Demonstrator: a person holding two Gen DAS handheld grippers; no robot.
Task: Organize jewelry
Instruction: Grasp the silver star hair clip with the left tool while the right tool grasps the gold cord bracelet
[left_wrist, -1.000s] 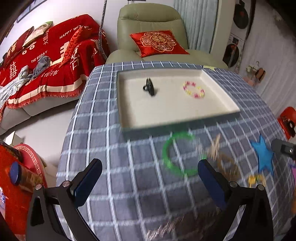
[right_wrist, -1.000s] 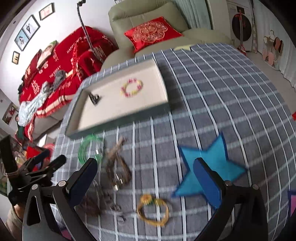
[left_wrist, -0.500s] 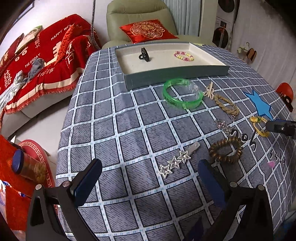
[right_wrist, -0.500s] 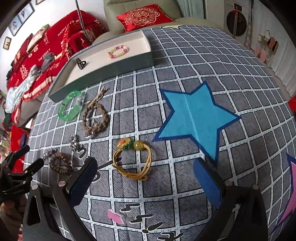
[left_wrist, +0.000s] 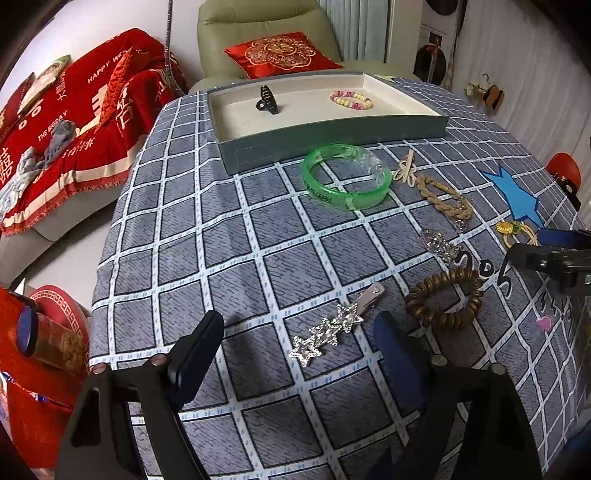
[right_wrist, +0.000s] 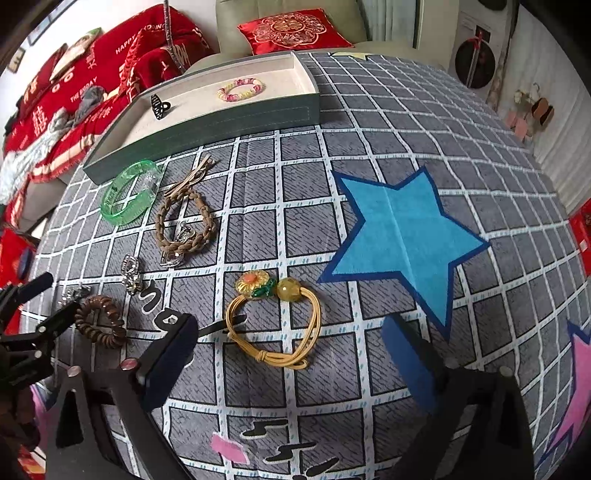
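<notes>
Nearest, the left tongs (left_wrist: 299, 354) hang apart over the star hair clip (left_wrist: 334, 330), and the right tongs (right_wrist: 288, 354) stand apart around the yellow hair tie (right_wrist: 275, 325); both look poised to pick. Next each must drop and close. Farther along the worktop (left_wrist: 207, 236) lie the green bangle (left_wrist: 345, 177) and braided bracelet (right_wrist: 183, 225), then the tray (left_wrist: 332, 138) holding a beaded bracelet (left_wrist: 351, 99) and black claw clip (left_wrist: 266, 99).
</notes>
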